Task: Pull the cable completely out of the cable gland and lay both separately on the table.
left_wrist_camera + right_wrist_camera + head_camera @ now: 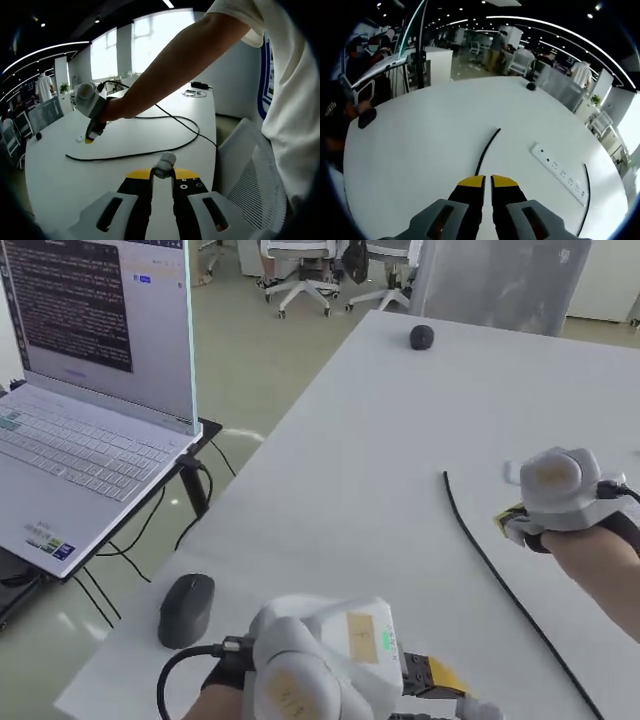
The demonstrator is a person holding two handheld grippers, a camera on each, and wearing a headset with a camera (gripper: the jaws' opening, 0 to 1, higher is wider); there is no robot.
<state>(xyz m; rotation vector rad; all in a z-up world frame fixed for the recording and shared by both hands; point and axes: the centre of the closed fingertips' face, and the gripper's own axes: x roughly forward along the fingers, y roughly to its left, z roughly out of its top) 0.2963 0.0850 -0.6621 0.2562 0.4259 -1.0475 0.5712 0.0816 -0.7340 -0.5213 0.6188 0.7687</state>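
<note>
Left gripper [163,174] fingers clamp small grey cable gland [164,163], likely light and rigid; right gripper [486,181] fingers together; thin black cable [500,583], likely limp, on white desk [350,490].

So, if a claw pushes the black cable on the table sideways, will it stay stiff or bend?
Probably floppy: the black cable lies in loose curves on the table, so a push would likely bend it locally, not slide it whole. It looks thin and light; lifted at one point, it should sag.
</note>
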